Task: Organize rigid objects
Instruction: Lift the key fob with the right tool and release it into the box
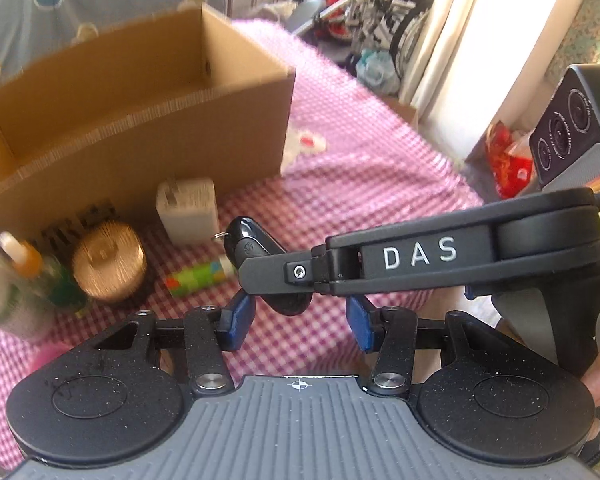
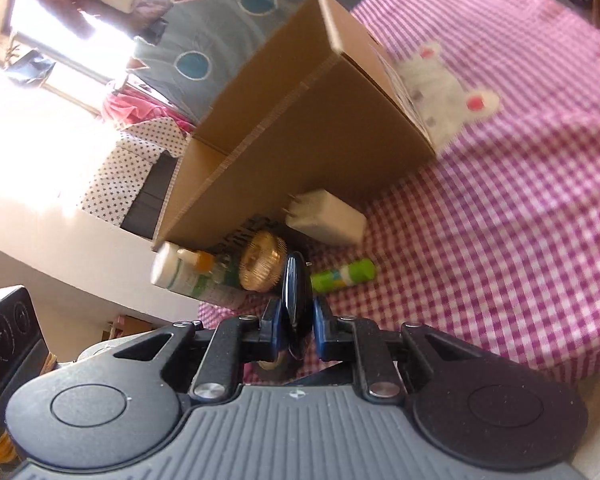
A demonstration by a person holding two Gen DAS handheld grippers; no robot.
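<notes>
Meanwhile, black key fob (image 2: pixel 296 300) between right gripper (image 2: pixel 296 322) jaws, beside cardboard box (image 2: pixel 332 128).

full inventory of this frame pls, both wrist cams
cardboard box: 1, brown, open, back of the checked cloth
charger: 1, white, in front of box
round lid: 1, gold, left of charger
glue stick: 1, green, multicoloured label, lying in front of charger
bottles: 2, one white, one green with orange cap, far left
key fob: 1, black, between right gripper fingers
wheelchairs: count unclear, background
left gripper: open, empty
right gripper: shut on key fob
</notes>
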